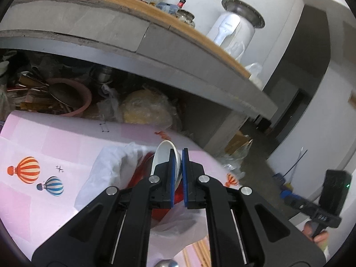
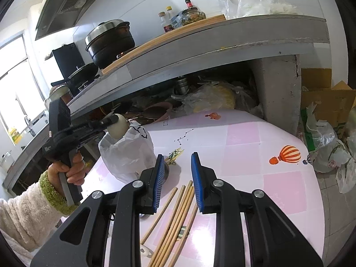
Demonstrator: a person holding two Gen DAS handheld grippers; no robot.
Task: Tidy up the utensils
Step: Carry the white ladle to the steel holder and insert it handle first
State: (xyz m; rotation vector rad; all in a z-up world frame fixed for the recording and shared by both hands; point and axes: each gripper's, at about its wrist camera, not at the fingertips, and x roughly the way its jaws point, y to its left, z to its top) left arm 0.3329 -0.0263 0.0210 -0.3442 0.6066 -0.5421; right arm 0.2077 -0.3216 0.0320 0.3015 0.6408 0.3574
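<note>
My left gripper [image 1: 178,155] is shut on the rim of a small white bowl [image 1: 163,158], which it holds tilted on edge. The bowl hangs over the mouth of a white plastic bag [image 1: 106,169] with something red [image 1: 142,171] inside. In the right wrist view the same bowl [image 2: 118,128] sits at the left gripper's [image 2: 113,120] tips, just above the bag [image 2: 126,155]. My right gripper [image 2: 177,155] stands open with nothing between its pads. Under it, several wooden chopsticks [image 2: 175,213] lie on the pink table [image 2: 244,146]. A shiny metal piece [image 2: 166,170] shows behind its left finger.
A grey counter ledge [image 2: 200,51] overhangs the table's far edge, with pots, bottles and jars on top. Beneath it are a pink basin [image 1: 75,102], utensils and bagged goods. Cardboard boxes and bags [image 2: 327,133] stand on the floor right of the table.
</note>
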